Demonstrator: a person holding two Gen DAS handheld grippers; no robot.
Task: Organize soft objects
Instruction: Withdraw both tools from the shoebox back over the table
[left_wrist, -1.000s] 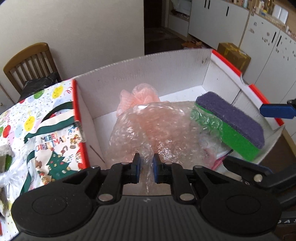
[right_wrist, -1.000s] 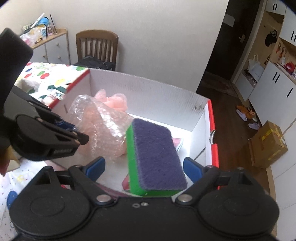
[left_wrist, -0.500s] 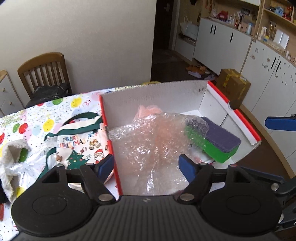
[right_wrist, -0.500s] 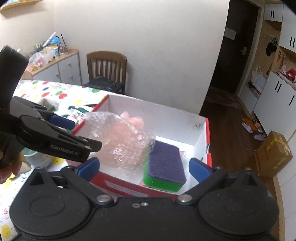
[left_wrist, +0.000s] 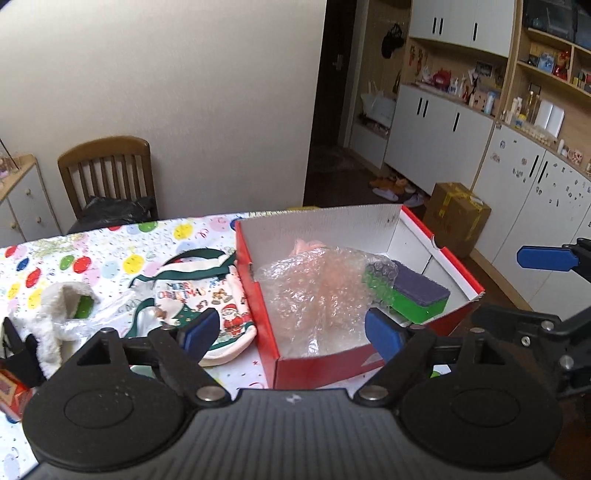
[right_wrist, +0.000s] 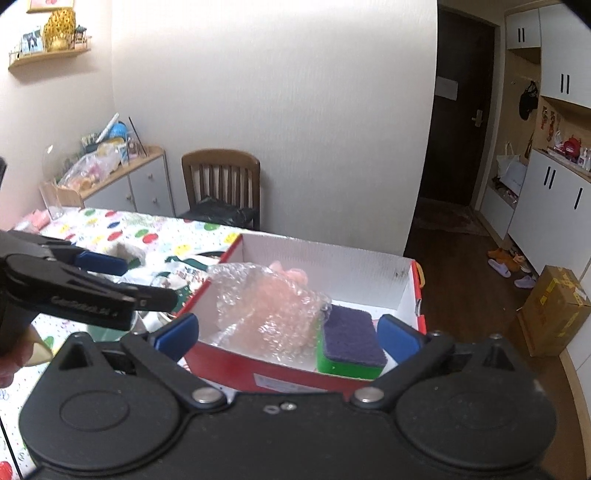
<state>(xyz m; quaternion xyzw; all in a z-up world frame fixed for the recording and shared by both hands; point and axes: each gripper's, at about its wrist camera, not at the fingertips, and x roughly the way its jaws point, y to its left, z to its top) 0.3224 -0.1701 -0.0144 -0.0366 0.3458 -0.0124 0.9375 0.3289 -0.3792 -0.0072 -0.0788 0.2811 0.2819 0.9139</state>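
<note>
Now the left claw (left_wrist: 291, 330), just opened, and right claw (right_wrist: 288, 328) gape wide, empty, above the box (left_wrist: 325, 363).

Red-and-white box (left_wrist: 458, 275), green-and-purple sponge (left_wrist: 419, 295), balloon-patterned tablecloth (left_wrist: 110, 254)

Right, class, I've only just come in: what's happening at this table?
A person with a gripper in each hand is packing soft things into a red-and-white box. Bubble wrap and a green-and-purple sponge already lie inside. The left gripper has just been opening, nothing between its fingers; the right gripper is open and empty too. A Christmas cloth bag waits on the tablecloth beside the box.
</note>
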